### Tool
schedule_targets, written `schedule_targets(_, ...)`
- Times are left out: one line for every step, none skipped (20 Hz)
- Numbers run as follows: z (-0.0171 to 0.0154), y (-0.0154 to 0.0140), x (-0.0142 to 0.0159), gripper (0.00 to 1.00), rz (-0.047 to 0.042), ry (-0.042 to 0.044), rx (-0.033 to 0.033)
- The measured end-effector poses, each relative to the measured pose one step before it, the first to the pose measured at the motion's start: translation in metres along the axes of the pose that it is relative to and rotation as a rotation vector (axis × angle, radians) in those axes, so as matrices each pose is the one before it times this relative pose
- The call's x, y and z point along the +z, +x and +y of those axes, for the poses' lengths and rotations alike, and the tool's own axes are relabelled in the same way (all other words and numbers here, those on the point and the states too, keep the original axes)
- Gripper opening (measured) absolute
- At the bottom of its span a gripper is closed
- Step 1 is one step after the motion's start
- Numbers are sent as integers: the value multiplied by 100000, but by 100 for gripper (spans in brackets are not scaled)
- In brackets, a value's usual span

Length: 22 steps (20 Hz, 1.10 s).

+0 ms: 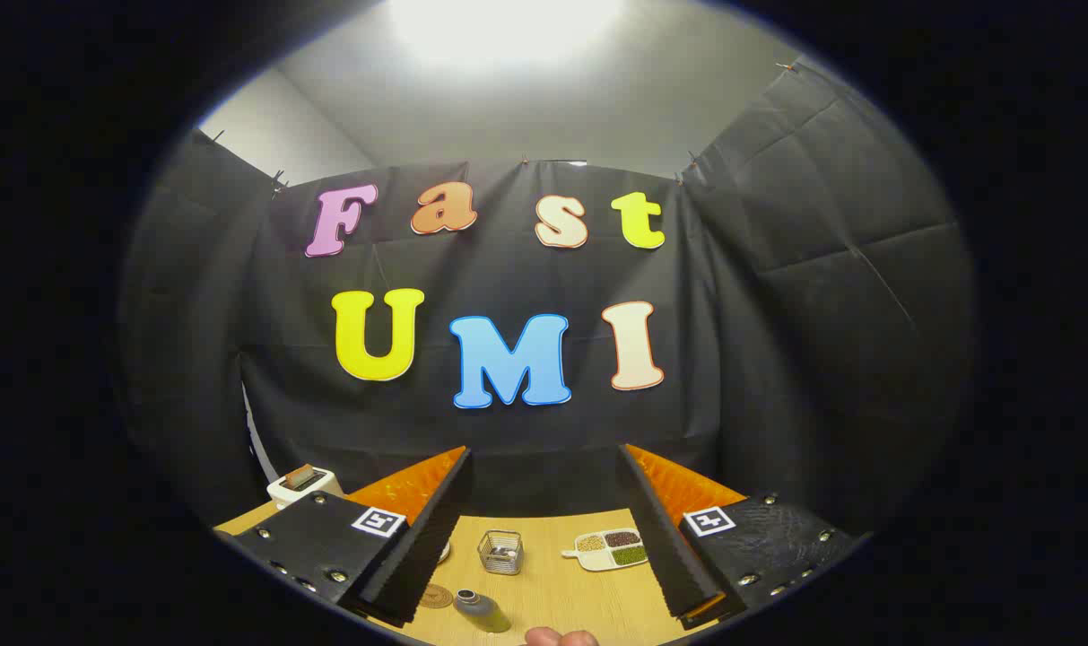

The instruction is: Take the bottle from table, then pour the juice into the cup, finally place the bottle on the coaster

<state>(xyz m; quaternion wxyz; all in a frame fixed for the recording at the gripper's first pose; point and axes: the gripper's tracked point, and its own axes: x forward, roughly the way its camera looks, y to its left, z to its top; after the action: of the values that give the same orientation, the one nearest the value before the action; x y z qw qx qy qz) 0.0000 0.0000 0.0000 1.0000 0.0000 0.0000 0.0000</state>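
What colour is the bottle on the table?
Dark grey, as the gripper view shows; the bottle stands between the open gripper's fingers.

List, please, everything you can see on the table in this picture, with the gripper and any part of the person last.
Bottle: one, dark grey, between the fingers, low and near.
Coaster: one, brown, round, just left of the bottle.
Wire basket: one, metal, beyond the bottle.
Divided dish: one, white, holding grains, right of the basket.
Toaster: one, white, far left.
Table: one, light wood.
Gripper: one, black and orange, open.
Fingertip: a person's, nearest.
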Motion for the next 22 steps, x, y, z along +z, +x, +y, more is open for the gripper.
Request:
schedule_targets(-185,53,-28,97,192,-480,-388)
schedule_targets(113,-26,91,97,140,-166,-97)
schedule_targets(92,-94,88,97,-49,-36,59)
schedule_targets(-27,10,178,97,-162,15,-368)
schedule_targets(-60,-9,44,97,28,-30,-506)
schedule_targets(-343,51,-177,97,1040,-410,-2233)
schedule_targets(-549,56,-418,97,1442,-589,-2236)
schedule_targets(124,-6,-50,97,502,-159,93)
schedule_targets(427,-110,-36,97,448,396,498)
schedule_targets(16,13,-114,97,509,592,-34)
schedule_targets(-237,79,-162,97,335,480,-125)
schedule_targets(56,78,-53,97,326,221,-11)
schedule_targets(-35,33,-225,97,120,185,68)
schedule_targets(144,94,-112,97,122,234,752)
schedule_targets(321,-78,-317,97,-91,589,1180)
schedule_targets(326,83,-377,97,-59,753,1242)
schedule_targets(267,68,-655,97,268,667,1333)
schedule_targets(424,138,-578,97,439,227,1540)
schedule_targets(397,96,-600,97,-14,-395,1411)
schedule_targets(462,27,-453,97,-260,-700,1029)
schedule_targets(431,52,-589,97,-492,-484,1250)
schedule_targets(571,155,-594,97,-328,-276,1267)
